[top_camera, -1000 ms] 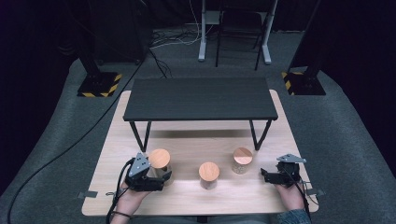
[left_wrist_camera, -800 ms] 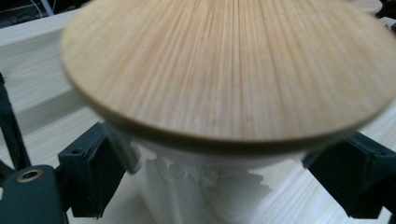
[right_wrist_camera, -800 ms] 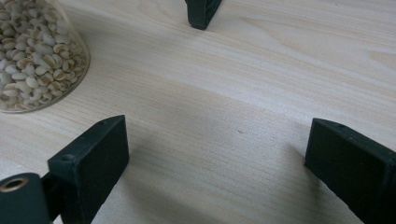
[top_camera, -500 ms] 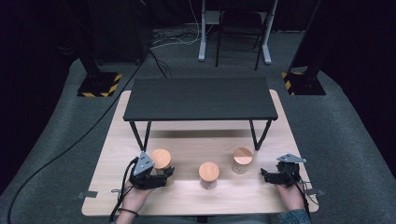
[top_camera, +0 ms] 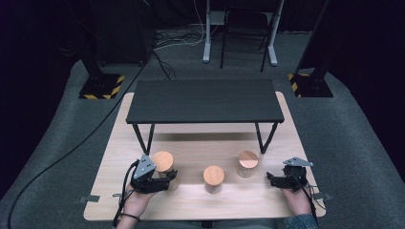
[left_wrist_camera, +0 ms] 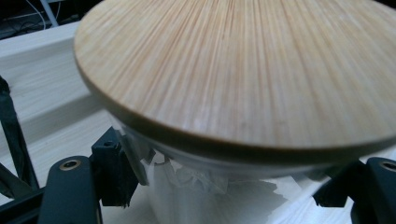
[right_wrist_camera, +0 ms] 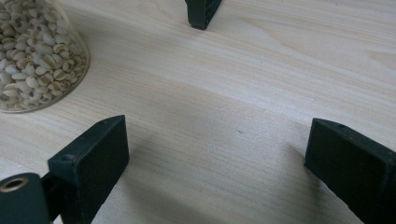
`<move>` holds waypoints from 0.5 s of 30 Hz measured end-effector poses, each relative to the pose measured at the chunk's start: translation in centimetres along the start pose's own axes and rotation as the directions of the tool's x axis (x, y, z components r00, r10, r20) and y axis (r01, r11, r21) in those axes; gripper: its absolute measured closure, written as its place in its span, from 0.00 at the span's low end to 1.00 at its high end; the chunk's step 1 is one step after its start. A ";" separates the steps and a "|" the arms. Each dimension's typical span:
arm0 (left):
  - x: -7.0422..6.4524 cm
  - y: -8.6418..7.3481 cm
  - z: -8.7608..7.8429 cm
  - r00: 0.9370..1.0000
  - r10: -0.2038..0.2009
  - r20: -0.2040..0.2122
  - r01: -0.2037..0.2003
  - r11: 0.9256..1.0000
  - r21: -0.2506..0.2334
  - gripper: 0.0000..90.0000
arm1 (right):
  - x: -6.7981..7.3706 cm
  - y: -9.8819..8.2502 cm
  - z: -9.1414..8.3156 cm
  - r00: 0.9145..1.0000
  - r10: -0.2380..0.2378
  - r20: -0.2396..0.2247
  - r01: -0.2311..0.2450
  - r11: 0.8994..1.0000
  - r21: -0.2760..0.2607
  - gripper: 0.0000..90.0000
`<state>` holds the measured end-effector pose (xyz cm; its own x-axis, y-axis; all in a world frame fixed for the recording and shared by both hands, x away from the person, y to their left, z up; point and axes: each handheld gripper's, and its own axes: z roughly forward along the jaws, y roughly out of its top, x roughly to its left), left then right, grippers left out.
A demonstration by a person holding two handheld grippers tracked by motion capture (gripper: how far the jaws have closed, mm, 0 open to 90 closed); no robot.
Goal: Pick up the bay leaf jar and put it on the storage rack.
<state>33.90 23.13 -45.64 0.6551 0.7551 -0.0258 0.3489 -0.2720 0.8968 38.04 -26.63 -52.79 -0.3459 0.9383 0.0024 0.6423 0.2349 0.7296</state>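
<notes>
Three glass jars with round wooden lids stand in a row on the light wooden table (top_camera: 191, 143). The left jar (top_camera: 163, 162) is gripped low on its glass body by my left gripper (top_camera: 169, 180). In the left gripper view its lid (left_wrist_camera: 243, 70) looms close, and both black pads press the glass with white contents (left_wrist_camera: 201, 200) below it. The middle jar (top_camera: 213, 175) and the right jar (top_camera: 248, 161) stand free. My right gripper (top_camera: 271, 180) rests at the right of the table and is open over bare wood (right_wrist_camera: 215, 163), with a jar of pale grains (right_wrist_camera: 32, 60) off to its left.
A low black table (top_camera: 205, 100) on thin legs stands on the far half of the wooden top; one of its feet (right_wrist_camera: 203, 11) is just ahead of the right gripper. Cables trail from both grippers toward the near table edge.
The left gripper has closed in on the left jar and now holds it. The right gripper and the other two jars have not moved.
</notes>
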 end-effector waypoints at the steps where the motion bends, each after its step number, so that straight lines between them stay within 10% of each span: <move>1: 0.0 0.1 -0.1 1.000 0.002 0.000 -0.002 1.000 -0.001 0.28 | 0.0 0.0 0.0 1.000 0.000 0.000 0.000 1.000 0.000 0.06; 15: -0.2 3.0 -2.1 0.999 0.036 0.006 -0.036 0.999 -0.028 0.28 | 0.0 0.0 0.0 1.000 0.000 0.001 0.000 1.000 0.000 0.06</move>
<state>33.40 23.42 -42.01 0.6711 0.7414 0.0042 0.3061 -0.2822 0.9092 38.04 -26.62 -52.79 -0.3453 0.9385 0.0023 0.6424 0.2345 0.7296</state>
